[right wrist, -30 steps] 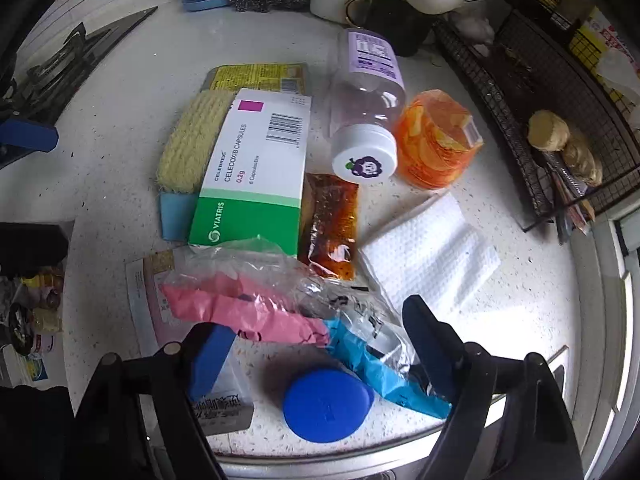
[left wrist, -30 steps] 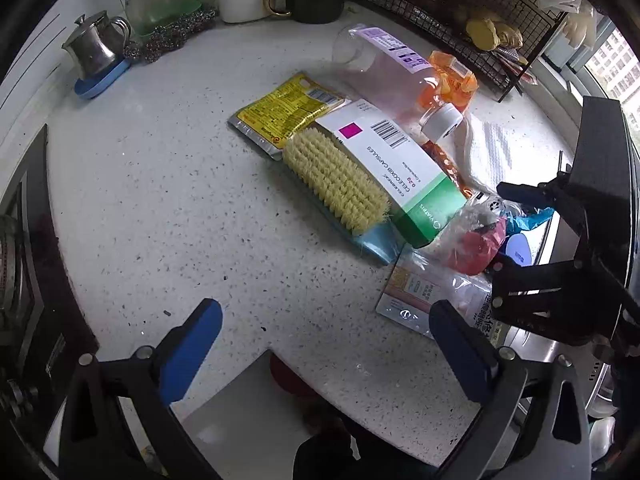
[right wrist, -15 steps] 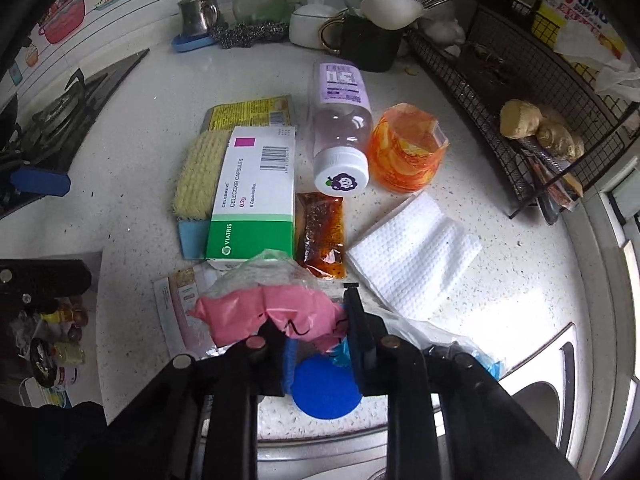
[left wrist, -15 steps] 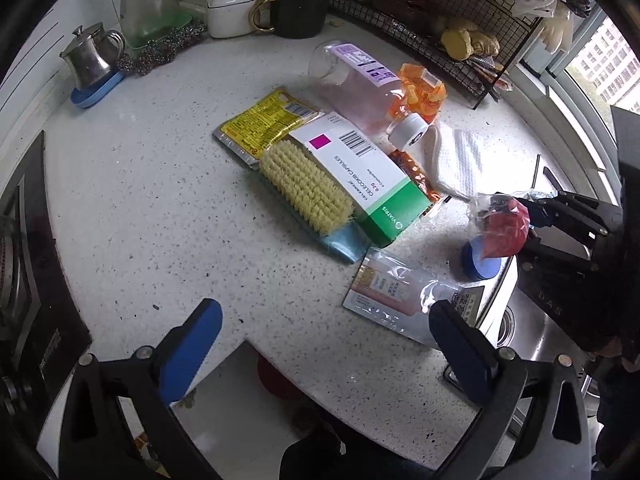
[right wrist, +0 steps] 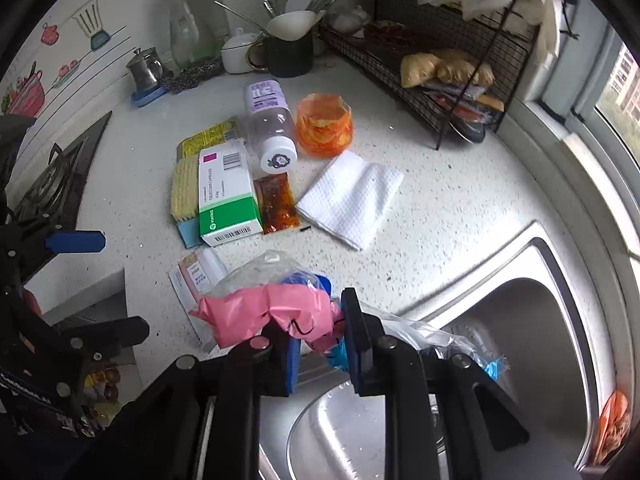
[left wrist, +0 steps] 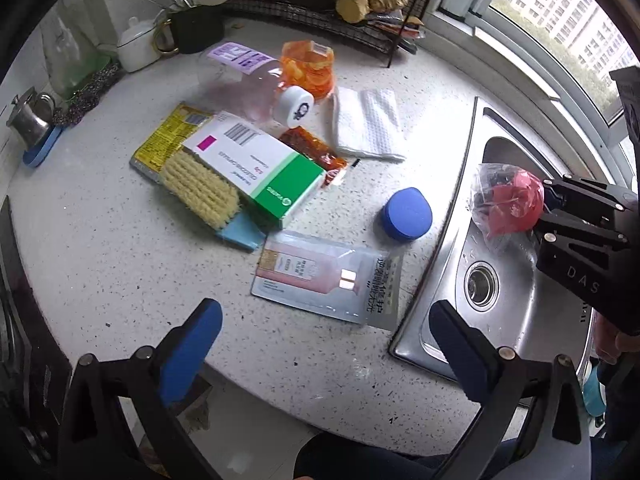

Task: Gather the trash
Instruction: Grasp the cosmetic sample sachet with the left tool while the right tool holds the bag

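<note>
Plenty of bare countertop [left wrist: 100, 248] on the left and lower left of the left wrist view, so a gripper could come in there with nothing in the way. The middle is crowded: scrub brush [left wrist: 200, 188], medicine box [left wrist: 256, 168], bottle [left wrist: 248, 84], sauce packet [left wrist: 316, 152], paper towel [left wrist: 368, 122], all touching or just beside each other. The blue lid [left wrist: 406, 214] and flat pouch [left wrist: 328, 276] sit near the sink [left wrist: 500, 312] edge. The sink basin itself is open. The wire rack [right wrist: 432, 60] blocks the upper right of the right wrist view; jars and a kettle line the back wall.
</note>
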Demonstrator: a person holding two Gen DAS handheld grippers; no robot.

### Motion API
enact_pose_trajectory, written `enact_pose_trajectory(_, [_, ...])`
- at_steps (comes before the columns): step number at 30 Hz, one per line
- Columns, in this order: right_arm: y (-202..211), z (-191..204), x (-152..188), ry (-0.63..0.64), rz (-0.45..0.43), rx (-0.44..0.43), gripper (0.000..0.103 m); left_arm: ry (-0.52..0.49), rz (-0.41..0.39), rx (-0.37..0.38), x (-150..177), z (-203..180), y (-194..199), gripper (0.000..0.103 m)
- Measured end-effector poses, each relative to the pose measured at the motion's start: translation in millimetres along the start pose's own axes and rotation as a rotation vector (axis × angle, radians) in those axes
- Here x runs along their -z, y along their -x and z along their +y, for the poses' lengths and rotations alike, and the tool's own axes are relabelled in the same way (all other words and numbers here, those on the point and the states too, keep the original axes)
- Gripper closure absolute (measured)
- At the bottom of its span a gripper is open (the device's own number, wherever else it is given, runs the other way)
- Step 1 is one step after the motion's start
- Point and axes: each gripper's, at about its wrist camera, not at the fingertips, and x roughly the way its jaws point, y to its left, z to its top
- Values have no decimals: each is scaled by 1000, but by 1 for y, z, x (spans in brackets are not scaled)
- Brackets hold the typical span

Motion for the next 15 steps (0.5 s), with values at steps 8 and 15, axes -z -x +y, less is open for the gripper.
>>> enact_pose_trajectory(8, [-3, -15, 23, -90, 32, -32, 85, 2, 55, 8, -2, -22, -32, 21])
enact_pose_trajectory(15, [-15, -23, 39, -126, 72, -63, 85, -17, 118, -9, -6, -35, -61, 48])
